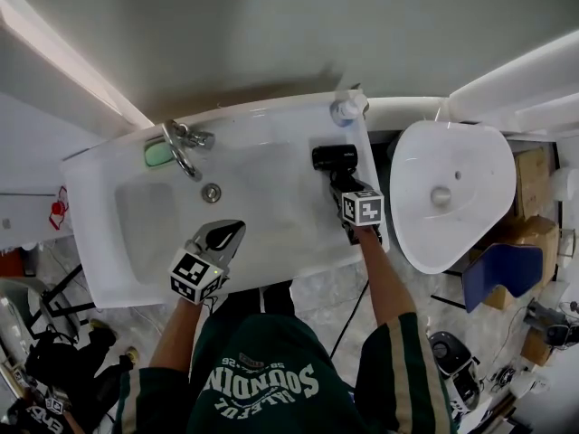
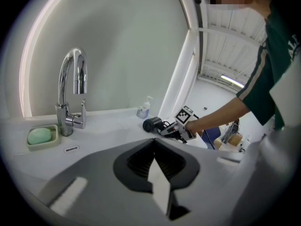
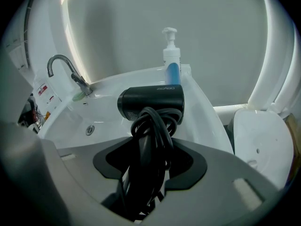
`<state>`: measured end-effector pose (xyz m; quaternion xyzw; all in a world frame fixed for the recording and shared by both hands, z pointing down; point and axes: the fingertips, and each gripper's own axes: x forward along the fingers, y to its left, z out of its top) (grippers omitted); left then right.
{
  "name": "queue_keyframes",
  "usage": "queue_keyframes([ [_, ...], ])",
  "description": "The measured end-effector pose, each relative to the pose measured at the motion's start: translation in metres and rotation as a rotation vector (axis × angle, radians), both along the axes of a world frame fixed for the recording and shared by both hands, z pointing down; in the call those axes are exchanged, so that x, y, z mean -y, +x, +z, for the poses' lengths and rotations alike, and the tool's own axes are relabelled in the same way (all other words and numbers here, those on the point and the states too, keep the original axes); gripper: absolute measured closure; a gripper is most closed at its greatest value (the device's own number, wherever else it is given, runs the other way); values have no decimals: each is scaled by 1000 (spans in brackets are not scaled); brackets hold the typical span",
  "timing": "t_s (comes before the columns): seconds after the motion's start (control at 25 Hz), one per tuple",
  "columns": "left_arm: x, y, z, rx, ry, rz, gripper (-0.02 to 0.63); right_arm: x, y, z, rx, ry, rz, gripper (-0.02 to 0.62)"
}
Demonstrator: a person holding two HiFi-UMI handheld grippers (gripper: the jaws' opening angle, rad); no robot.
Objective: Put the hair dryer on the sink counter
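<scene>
Open over the basin [image 1: 262, 197], crowded along the far rim.
Far left blocked by faucet [image 1: 181, 147] and soap dish [image 1: 158, 154]; far right corner by pump bottle [image 1: 346, 108]; narrow right counter strip filled by hair dryer [image 1: 335, 158]; toilet [image 1: 448, 193] close beside, right.

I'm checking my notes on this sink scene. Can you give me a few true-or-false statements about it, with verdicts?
1. The right claw grips the dryer by its handle. True.
2. The dryer is beside the faucet. False: it is at the counter's other end, near the bottle.
3. The left claw holds the soap. False: the claw is shut and empty, and the soap lies in its dish.
4. The bottle stands upright. True.
</scene>
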<state>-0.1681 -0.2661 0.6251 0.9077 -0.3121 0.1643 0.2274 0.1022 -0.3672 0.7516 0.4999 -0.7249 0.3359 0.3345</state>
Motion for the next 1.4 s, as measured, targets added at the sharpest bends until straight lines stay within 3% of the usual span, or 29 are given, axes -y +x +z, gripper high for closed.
queue_keyframes([
  [0.64, -20, 0, 3, 9, -25, 20, 554, -3, 2, 2, -37, -32, -6, 394],
  [0.84, -22, 0, 1, 7, -19, 21, 554, -5, 8, -3, -23, -46, 1, 350],
  [1.4, -23, 0, -26, 1, 53, -16, 554, -40, -2, -89, 56, 174, 47, 351],
])
